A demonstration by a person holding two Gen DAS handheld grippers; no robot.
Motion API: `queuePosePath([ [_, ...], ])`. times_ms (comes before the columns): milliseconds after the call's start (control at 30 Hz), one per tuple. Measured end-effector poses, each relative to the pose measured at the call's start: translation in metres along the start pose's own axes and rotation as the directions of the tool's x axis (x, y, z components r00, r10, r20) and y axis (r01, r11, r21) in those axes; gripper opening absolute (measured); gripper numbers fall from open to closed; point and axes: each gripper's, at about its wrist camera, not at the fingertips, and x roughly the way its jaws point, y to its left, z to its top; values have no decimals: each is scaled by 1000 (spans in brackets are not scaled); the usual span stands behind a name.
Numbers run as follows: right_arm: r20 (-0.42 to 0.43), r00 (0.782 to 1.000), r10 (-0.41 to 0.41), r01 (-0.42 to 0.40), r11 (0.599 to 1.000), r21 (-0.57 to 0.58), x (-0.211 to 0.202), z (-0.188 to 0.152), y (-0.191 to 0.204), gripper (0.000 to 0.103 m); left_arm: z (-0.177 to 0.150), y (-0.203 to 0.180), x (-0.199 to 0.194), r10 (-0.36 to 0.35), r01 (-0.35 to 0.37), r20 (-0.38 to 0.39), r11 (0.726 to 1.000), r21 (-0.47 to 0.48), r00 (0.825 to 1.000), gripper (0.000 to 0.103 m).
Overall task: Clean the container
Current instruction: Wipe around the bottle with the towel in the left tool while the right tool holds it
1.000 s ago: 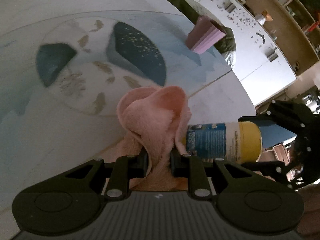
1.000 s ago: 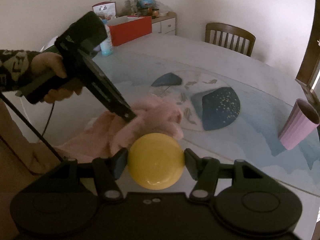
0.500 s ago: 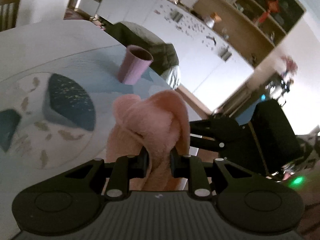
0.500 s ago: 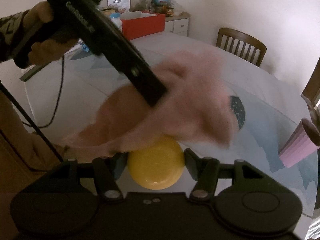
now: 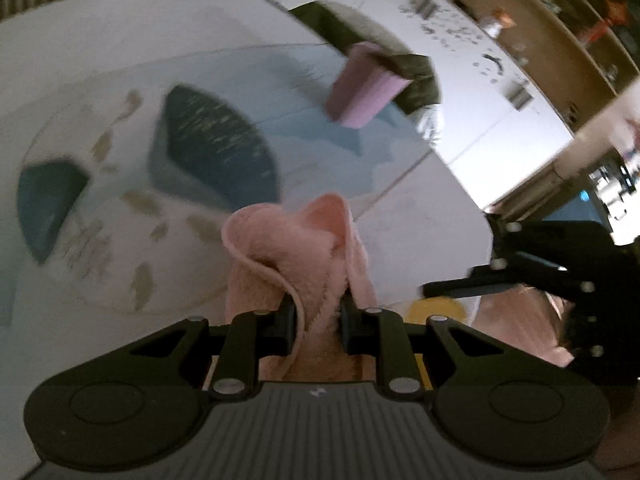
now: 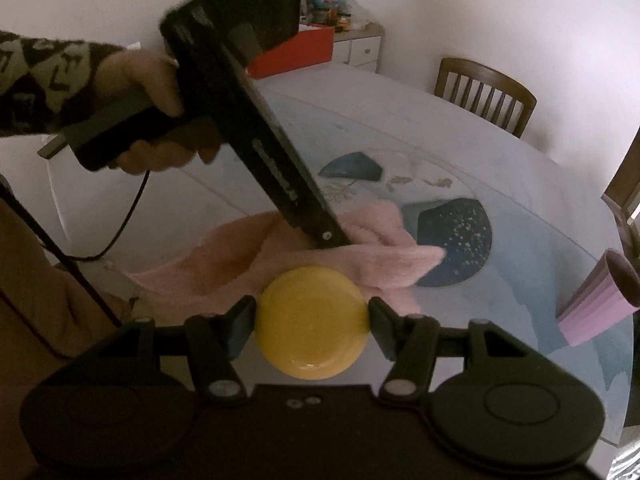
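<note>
My right gripper (image 6: pixel 312 316) is shut on a container with a yellow cap (image 6: pixel 311 326), seen cap-end on; its body is hidden behind the cap. In the left wrist view a sliver of that yellow cap (image 5: pixel 436 310) shows under the right gripper's black fingers (image 5: pixel 460 288). My left gripper (image 5: pixel 314 320) is shut on a pink fluffy cloth (image 5: pixel 296 248) that bunches up past its fingertips. From the right wrist view the pink cloth (image 6: pixel 372 252) drapes over the table just behind the cap, with the left gripper's tip (image 6: pixel 328 236) pressed into it.
A round table (image 6: pixel 460 128) carries a white-and-blue patterned mat (image 6: pixel 452 232). A lilac ribbed cup (image 6: pixel 596 300) stands at the right edge. Wooden chair (image 6: pixel 484 92) and red box (image 6: pixel 300 52) lie beyond. A hand (image 6: pixel 152 92) in a patterned sleeve holds the left gripper.
The left gripper has swung down with the cloth from above the container, so the cloth now lies low behind the cap. The right gripper keeps holding the container in place.
</note>
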Motion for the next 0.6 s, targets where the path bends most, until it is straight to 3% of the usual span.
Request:
queuePosePath([
  [267,-18,999,28,-29,997,-77,1,10,-1,60,-28,21,0,5,-7,-27,997,-76,1000,20],
  [600,-65,998,0,-10,989,-147,7,19,-10,60,-67,4,-7,-26,23,-34,995,-93,999,21],
])
